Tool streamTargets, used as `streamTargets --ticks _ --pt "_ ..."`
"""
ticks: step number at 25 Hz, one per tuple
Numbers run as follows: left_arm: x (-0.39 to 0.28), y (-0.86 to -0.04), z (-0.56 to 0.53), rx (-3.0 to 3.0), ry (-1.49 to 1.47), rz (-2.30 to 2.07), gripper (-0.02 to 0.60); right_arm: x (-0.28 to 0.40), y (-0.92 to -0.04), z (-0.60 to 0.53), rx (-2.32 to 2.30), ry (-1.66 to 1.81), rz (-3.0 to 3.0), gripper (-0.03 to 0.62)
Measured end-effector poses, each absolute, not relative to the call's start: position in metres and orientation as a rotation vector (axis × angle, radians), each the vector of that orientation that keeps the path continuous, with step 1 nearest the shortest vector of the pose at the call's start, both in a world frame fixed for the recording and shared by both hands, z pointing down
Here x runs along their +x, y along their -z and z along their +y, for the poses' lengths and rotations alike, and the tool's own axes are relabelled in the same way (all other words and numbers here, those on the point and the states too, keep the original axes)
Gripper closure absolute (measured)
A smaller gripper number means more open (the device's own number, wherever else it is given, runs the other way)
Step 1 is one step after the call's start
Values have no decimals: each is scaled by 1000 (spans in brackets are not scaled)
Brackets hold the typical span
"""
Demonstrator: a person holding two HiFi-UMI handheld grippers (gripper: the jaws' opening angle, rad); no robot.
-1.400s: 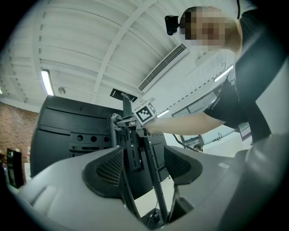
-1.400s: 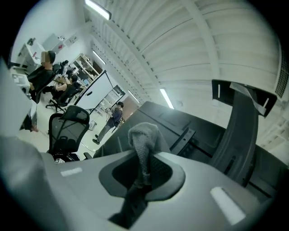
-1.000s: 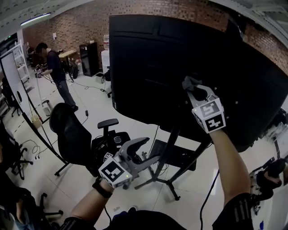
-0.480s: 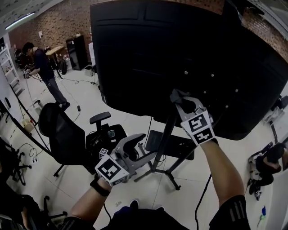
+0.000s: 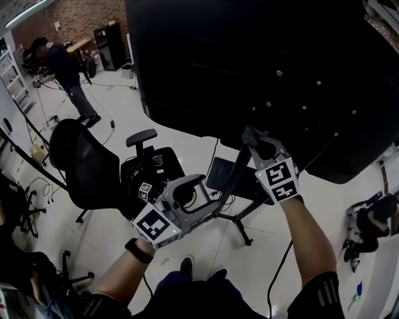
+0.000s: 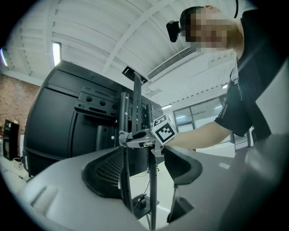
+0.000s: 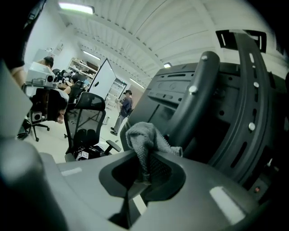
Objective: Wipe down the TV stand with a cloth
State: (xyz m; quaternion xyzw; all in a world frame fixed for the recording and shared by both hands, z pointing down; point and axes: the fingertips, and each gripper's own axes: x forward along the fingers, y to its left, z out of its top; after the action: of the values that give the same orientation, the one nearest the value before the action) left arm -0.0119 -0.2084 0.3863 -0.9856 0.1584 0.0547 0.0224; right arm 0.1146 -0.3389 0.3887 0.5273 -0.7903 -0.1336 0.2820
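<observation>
Firmly pinched in the jaws of the right gripper (image 7: 145,173), the cloth (image 7: 143,140) sits by the TV stand (image 7: 198,101); left gripper (image 6: 143,167) gapes.

Black office chair (image 5: 87,168) on pale floor (image 5: 249,268); a person (image 5: 62,68) stands near brick wall (image 5: 75,19)

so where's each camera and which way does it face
Head view: on the head, steeply down at the TV stand; left gripper, right gripper, forearms show.
Left gripper view: up past its open jaws at the stand; right forearm shows.
Right gripper view: along jaws shut on the cloth, toward the stand.
Head and left gripper views share the right gripper.
</observation>
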Motion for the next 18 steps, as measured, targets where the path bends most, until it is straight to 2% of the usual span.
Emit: streamTargets --ticks 18 --pt "-9 -483 -208 -3164 -52 628 270 130 -542 -336 1292 111 -2092 560"
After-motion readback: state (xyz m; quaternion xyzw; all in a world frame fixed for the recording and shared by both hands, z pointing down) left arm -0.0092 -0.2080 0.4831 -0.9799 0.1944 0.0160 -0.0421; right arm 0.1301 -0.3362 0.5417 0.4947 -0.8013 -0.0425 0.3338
